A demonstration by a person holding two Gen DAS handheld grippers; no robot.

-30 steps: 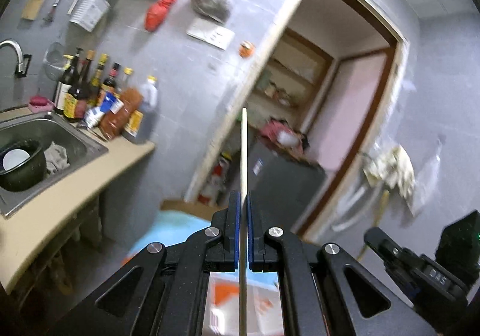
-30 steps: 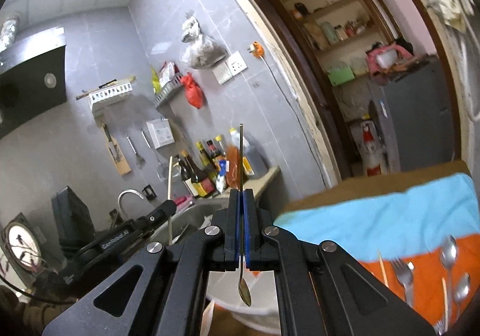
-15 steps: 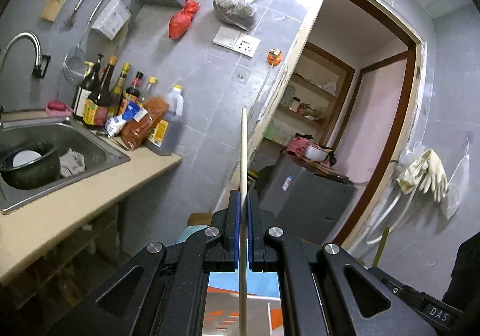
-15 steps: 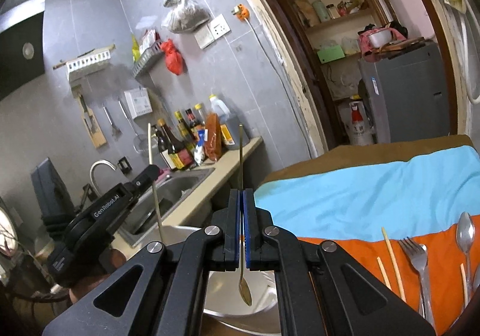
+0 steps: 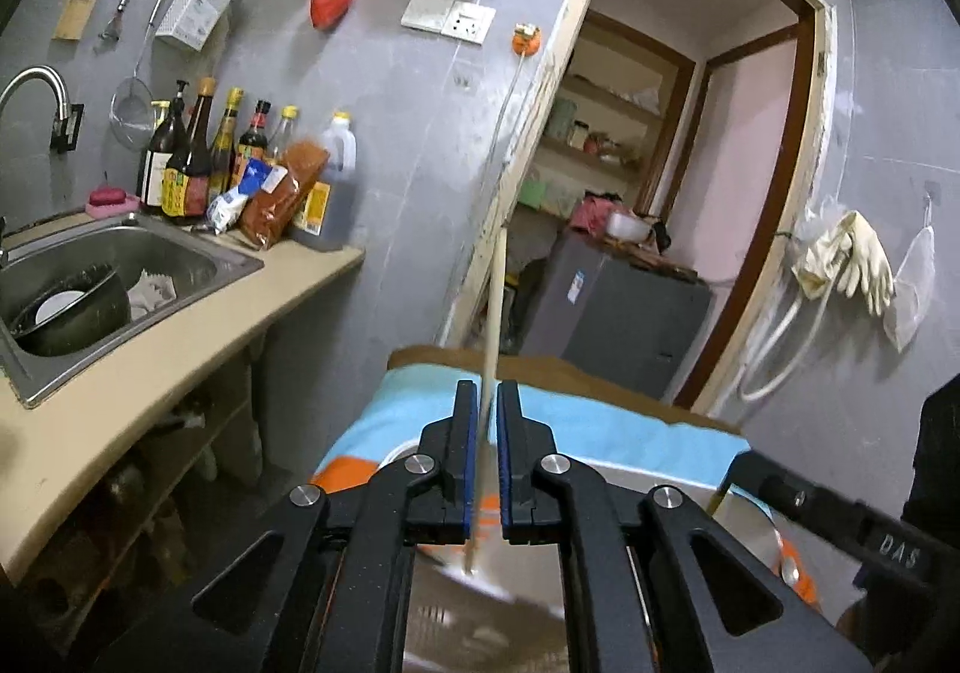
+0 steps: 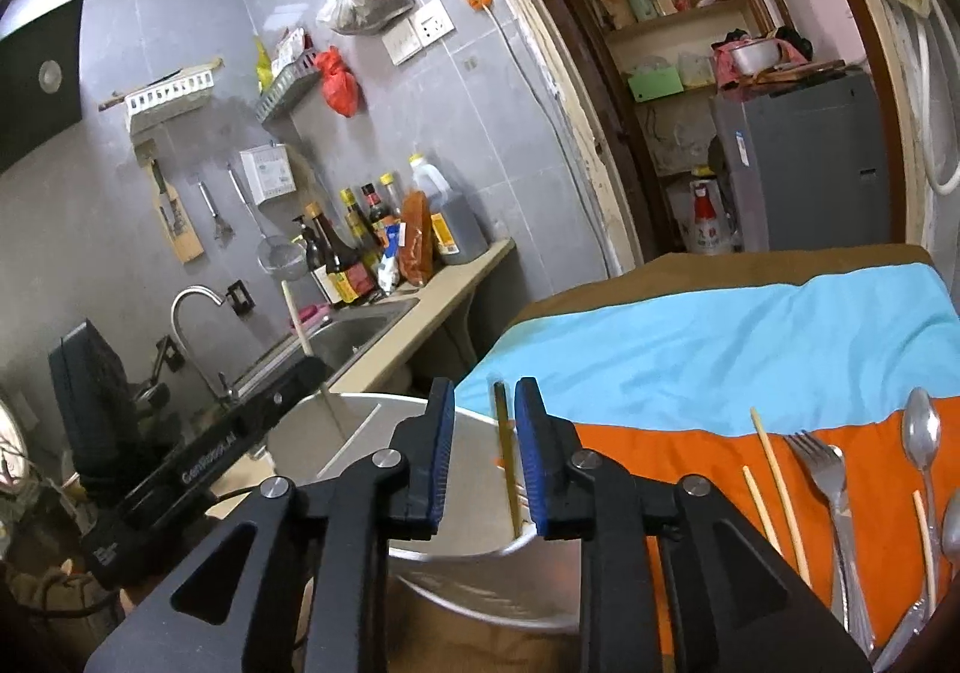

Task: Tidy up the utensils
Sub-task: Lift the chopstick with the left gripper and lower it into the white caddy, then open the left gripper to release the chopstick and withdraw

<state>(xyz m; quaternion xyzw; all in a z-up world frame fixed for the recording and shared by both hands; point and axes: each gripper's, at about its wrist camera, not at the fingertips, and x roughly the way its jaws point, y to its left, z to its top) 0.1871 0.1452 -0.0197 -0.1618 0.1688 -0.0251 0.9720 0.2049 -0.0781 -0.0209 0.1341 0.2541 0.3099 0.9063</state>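
Observation:
In the left wrist view my left gripper (image 5: 486, 391) has its jaws opening. A pale wooden chopstick (image 5: 491, 307) stands loose in the gap, leaning slightly right, and its lower end rests in the steel container (image 5: 750, 523) below. In the right wrist view my right gripper (image 6: 480, 391) is also opening. A dark spoon handle (image 6: 505, 451) stands free between its blue pads, inside the same container (image 6: 360, 433). The left gripper's body (image 6: 240, 433) and its chopstick (image 6: 303, 331) show at the container's left rim.
More chopsticks (image 6: 777, 487), a fork (image 6: 822, 469) and spoons (image 6: 921, 433) lie on the orange cloth (image 6: 672, 451) to the right, with blue cloth behind. To the left stand a counter with a sink (image 5: 120, 253) and bottles (image 5: 228, 162). A grey fridge (image 5: 624, 325) stands in the doorway.
Both grippers have sunk toward the container. Their jaws, pressed shut on the chopstick and the spoon before, now stand apart. The spoon has slid down and the chopstick has tipped.

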